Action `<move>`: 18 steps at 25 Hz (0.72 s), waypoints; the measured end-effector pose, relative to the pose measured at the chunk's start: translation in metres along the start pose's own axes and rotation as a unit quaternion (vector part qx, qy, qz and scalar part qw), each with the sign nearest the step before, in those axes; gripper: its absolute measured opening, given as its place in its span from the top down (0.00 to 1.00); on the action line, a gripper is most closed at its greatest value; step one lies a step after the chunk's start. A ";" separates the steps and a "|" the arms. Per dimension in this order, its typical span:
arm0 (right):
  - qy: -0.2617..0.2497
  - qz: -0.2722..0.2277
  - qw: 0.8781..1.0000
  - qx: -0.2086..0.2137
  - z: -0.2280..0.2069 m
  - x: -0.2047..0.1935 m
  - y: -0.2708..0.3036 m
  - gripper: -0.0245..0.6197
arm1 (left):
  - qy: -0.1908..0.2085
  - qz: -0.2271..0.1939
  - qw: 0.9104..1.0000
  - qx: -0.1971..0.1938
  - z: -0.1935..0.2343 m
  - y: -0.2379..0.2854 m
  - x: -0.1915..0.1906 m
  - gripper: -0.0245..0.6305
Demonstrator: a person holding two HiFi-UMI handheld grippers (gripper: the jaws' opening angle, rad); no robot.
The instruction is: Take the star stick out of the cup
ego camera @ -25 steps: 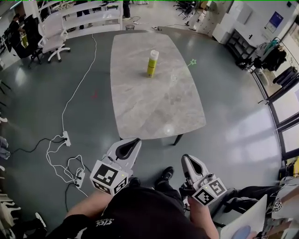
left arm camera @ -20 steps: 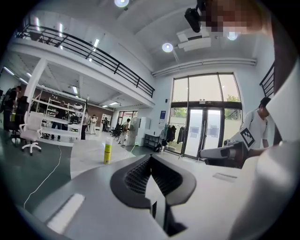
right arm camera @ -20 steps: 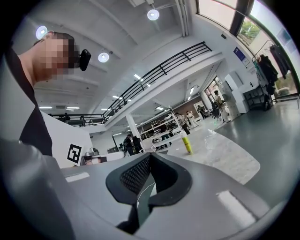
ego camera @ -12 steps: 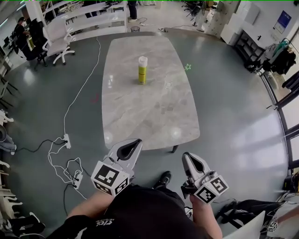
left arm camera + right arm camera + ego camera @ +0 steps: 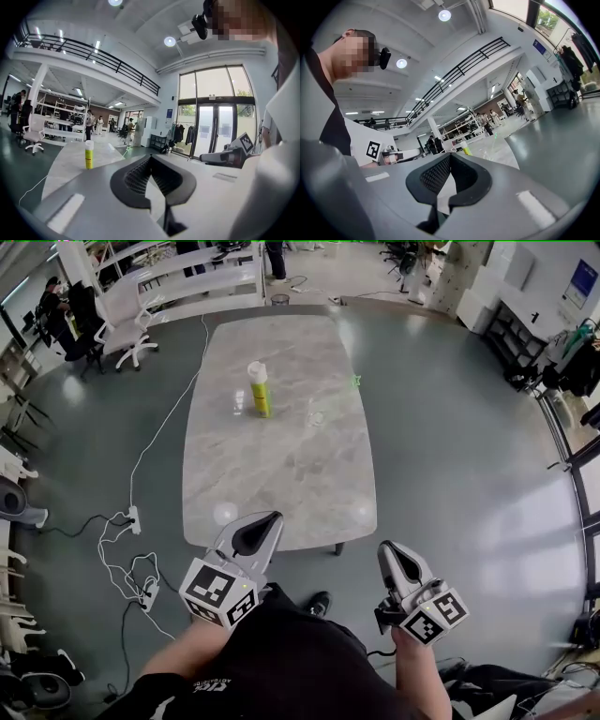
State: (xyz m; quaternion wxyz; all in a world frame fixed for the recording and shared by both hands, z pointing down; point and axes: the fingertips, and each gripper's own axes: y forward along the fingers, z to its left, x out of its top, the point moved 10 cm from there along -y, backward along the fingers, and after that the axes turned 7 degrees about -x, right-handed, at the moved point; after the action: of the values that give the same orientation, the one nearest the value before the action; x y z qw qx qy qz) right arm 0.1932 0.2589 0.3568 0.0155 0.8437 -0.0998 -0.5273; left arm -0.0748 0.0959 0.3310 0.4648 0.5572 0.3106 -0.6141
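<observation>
A clear cup (image 5: 317, 416) stands on the grey marble table (image 5: 281, 484), past its middle. The star stick leans out of the cup to the right, its green star (image 5: 356, 382) over the table's far right edge. The star (image 5: 126, 148) shows small and far off in the left gripper view. My left gripper (image 5: 258, 532) and right gripper (image 5: 398, 563) are held low by the person's body, short of the table's near edge. Both are shut with nothing between the jaws, as the left gripper view (image 5: 150, 158) and right gripper view (image 5: 449, 155) show.
A yellow bottle with a white cap (image 5: 260, 390) stands left of the cup. White cables and a power strip (image 5: 131, 518) lie on the floor to the left. A white chair (image 5: 131, 338) and shelving stand at the back left, with people nearby.
The table, bottle and cup have drifted left in the head view as the person moved. Both grippers stay shut near the body, and the right one sits slightly lower.
</observation>
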 end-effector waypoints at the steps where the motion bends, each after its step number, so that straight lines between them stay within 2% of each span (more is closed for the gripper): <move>1: -0.002 0.002 1.000 0.001 -0.007 0.004 0.002 0.94 | -0.001 0.001 1.000 0.003 -0.002 0.006 0.000 0.96; 5: 0.003 0.008 1.000 0.015 -0.027 0.013 0.019 0.94 | -0.002 0.011 1.000 0.013 0.000 0.023 -0.004 0.96; 11: 0.002 0.030 0.999 0.040 -0.043 0.020 0.077 0.94 | 0.003 0.005 0.999 0.038 0.039 0.049 -0.003 0.96; 18: -0.003 0.041 0.998 0.044 -0.056 0.045 0.153 0.94 | -0.002 -0.003 1.000 0.025 0.096 0.095 0.009 0.96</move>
State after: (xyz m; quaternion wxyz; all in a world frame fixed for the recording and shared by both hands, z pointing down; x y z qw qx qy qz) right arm 0.2387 0.0961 0.3613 -0.0003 0.8372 -0.1572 -0.5238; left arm -0.0255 -0.0283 0.3535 0.4496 0.5667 0.2960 -0.6238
